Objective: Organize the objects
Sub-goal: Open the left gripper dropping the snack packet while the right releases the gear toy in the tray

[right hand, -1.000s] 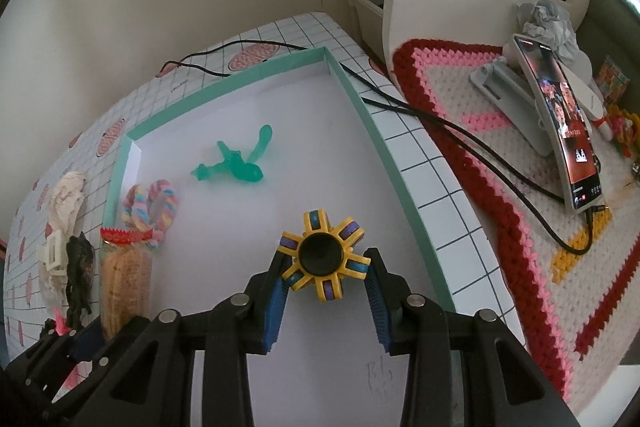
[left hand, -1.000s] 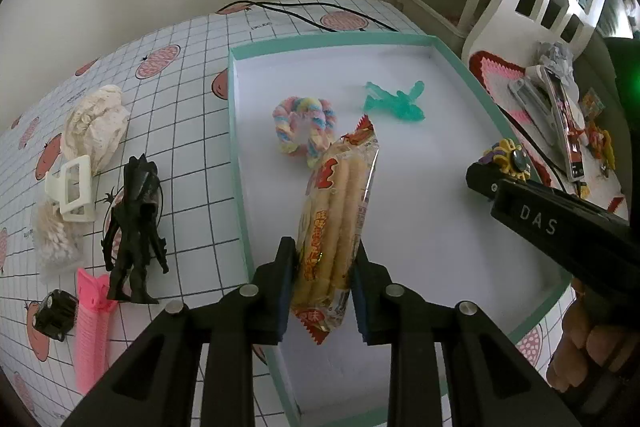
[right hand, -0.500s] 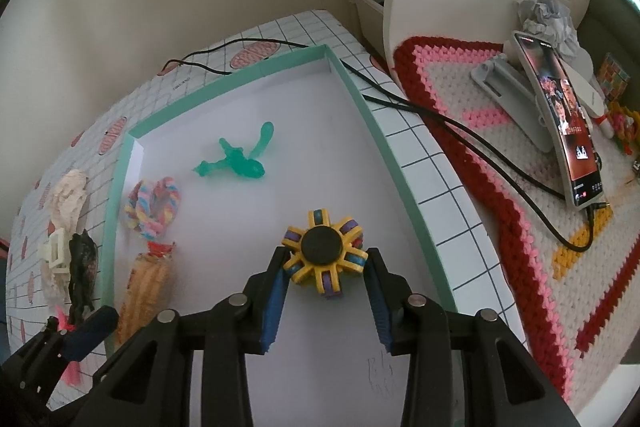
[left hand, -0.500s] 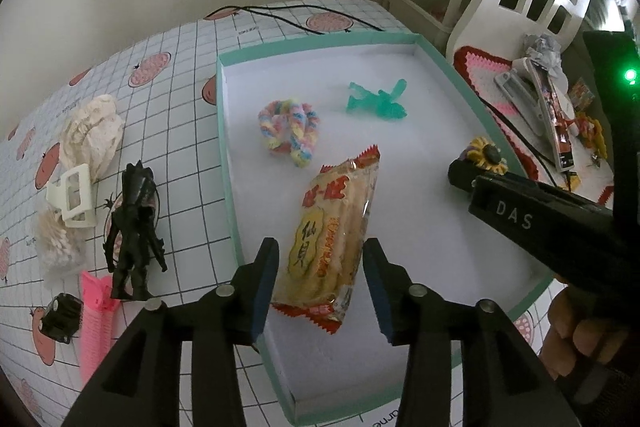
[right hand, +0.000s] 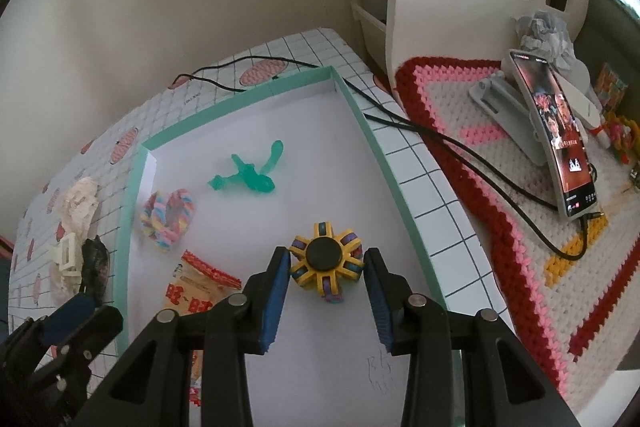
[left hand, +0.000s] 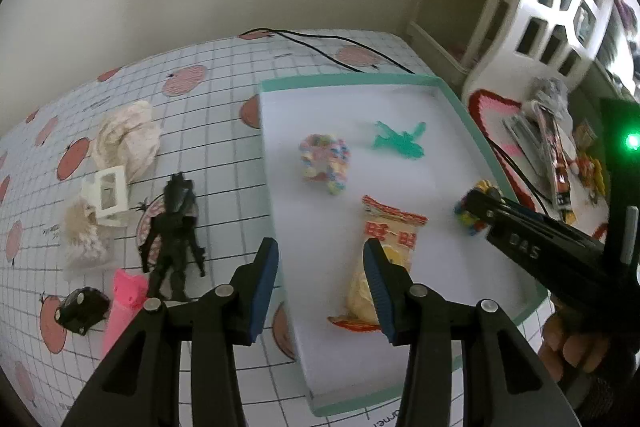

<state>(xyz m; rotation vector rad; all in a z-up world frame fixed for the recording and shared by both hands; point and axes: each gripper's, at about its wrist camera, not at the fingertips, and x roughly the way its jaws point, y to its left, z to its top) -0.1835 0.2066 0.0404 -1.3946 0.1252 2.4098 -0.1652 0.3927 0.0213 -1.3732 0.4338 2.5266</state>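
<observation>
both grippers gape: left gripper (left hand: 320, 279) beside snack packet (left hand: 380, 259), right gripper (right hand: 325, 297) flanking spinner (right hand: 326, 263) in tray (right hand: 394, 183)

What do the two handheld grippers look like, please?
The left gripper and the right gripper share one design: black angular plastic arms, silver round bolts, and ribbed blue pads lining the jaws. The right gripper's side bears white letters "DAS", and a green light glows above it.

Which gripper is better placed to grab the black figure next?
Left. The left gripper is open and empty, with the black figure just beside it on the tablecloth; the right gripper sits around the spinner across the tray.
</observation>
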